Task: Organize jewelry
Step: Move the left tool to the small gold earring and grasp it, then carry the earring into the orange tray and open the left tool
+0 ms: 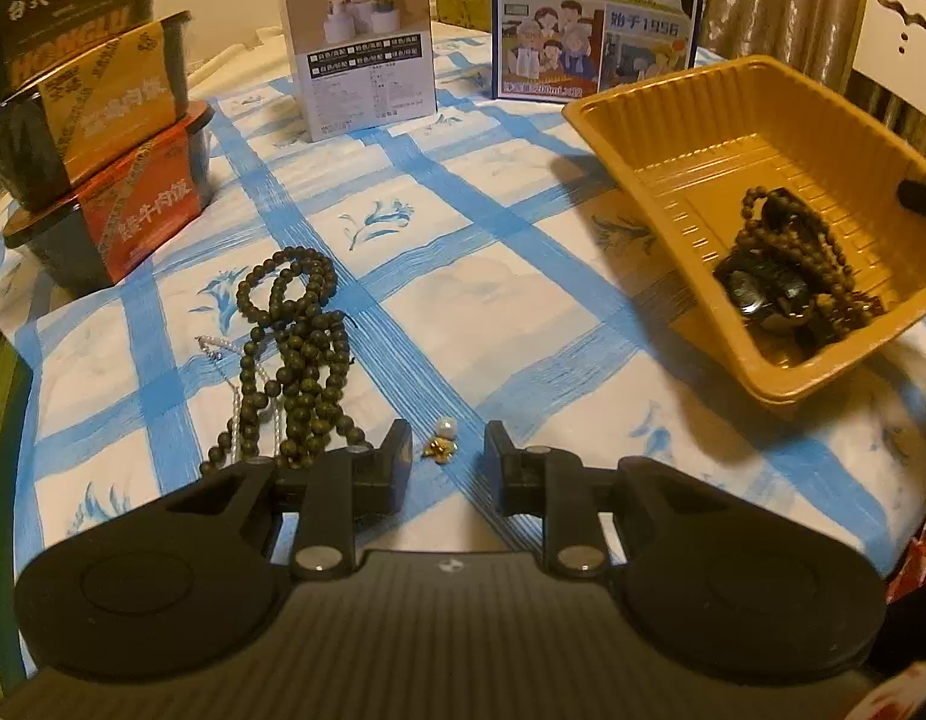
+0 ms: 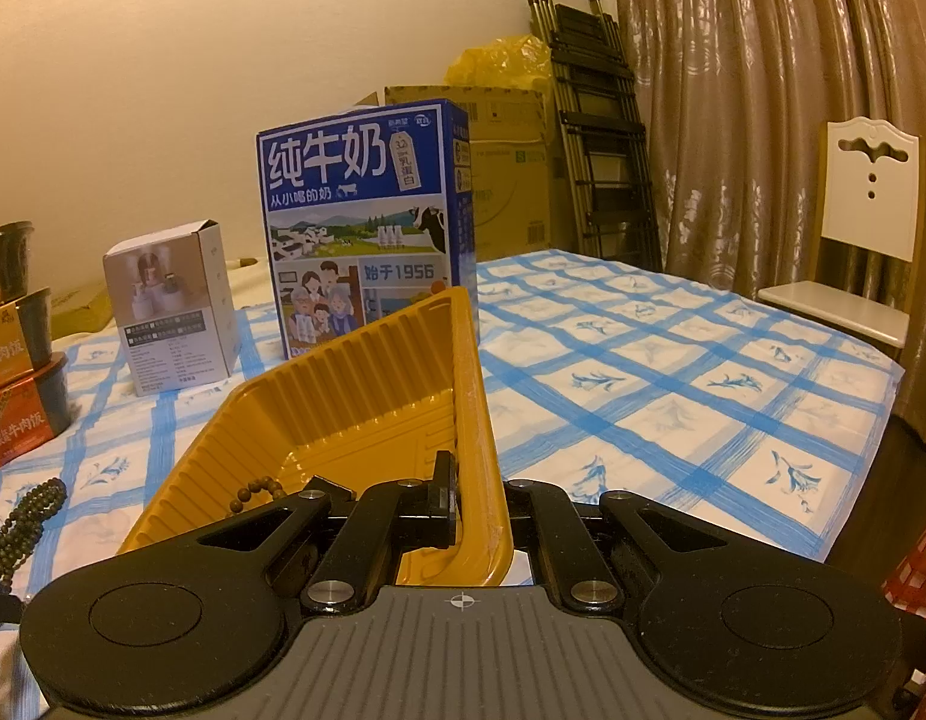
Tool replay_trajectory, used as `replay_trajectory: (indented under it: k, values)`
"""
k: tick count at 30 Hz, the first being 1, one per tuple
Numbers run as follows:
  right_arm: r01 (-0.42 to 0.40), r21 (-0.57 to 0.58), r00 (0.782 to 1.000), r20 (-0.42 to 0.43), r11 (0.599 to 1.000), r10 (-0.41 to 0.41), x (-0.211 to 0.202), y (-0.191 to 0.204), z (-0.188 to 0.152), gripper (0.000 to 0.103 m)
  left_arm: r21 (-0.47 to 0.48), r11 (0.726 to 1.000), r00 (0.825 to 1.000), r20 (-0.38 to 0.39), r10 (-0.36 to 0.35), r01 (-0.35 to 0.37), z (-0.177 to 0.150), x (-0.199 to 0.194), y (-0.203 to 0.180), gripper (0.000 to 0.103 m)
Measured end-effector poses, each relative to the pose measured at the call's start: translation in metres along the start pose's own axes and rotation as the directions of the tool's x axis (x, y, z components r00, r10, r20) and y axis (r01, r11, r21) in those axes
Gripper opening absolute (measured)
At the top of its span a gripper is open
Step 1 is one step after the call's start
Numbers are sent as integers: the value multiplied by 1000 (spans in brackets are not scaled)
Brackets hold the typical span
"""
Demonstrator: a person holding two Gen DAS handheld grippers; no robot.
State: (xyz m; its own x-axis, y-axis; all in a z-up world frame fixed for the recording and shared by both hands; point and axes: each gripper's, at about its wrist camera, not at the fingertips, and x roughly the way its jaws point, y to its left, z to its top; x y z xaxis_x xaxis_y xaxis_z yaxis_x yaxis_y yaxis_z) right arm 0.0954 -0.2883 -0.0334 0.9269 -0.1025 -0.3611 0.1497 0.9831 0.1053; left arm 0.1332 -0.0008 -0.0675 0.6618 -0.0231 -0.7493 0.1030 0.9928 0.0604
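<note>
Jewelry tray (image 2: pixel 366 396) tilts, its rim pinched by right claw (image 2: pixel 481 498).

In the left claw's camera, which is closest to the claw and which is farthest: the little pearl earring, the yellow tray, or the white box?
1. Pearl earring, on the cloth right between the open left claw's tips.
2. Yellow tray, off to the right, tilted up.
3. White box, standing far back near the middle.

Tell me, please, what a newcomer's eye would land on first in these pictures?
Probably the yellow tray, tilted up off the blue-checked tablecloth because the right tool is shut on its rim, with beads heaped in its low corner. Next, the dark bead necklace lying left of the open left tool, and a small pearl charm between its fingers.
</note>
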Motion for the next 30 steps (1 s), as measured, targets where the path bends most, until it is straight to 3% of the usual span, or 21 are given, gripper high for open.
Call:
replay_trajectory:
  k: [9, 14, 20, 30]
  values:
    - [2, -1, 1000, -1, 1000, -2, 0, -1, 0, 5, 60, 998, 1000, -6, 3, -3, 2, 16, -1, 22]
    - [0, -1, 1000, -1, 1000, 0, 0, -1, -1, 5, 93, 996, 1000, 2, 6, -6, 2, 17, -5, 7]
    - [1, -1, 1000, -1, 1000, -1, 0, -1, 0, 5, 131, 991, 1000, 17, 20, -22, 2, 14, -12, 7]
    - [0, -2, 1000, 1, 1000, 0, 0, -1, -2, 5, 106, 992, 993, 86, -79, 70, 23, -16, -25, 7]
